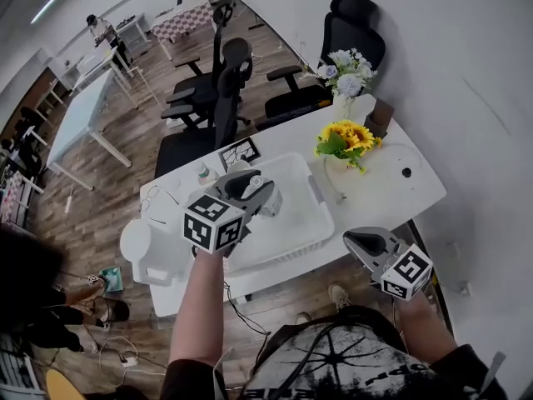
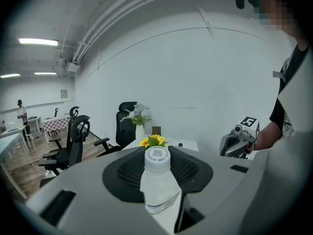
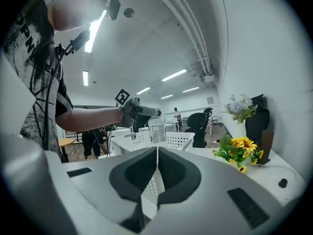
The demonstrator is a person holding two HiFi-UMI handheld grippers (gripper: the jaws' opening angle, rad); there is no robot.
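One water bottle (image 2: 157, 176) in left tool (image 1: 266, 200)

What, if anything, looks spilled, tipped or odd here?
Nothing stands out. The bottle is capped and upright in the left gripper, over the basket. The sunflowers and white flowers stand upright on the table, and no spill shows. The right gripper is shut and empty.
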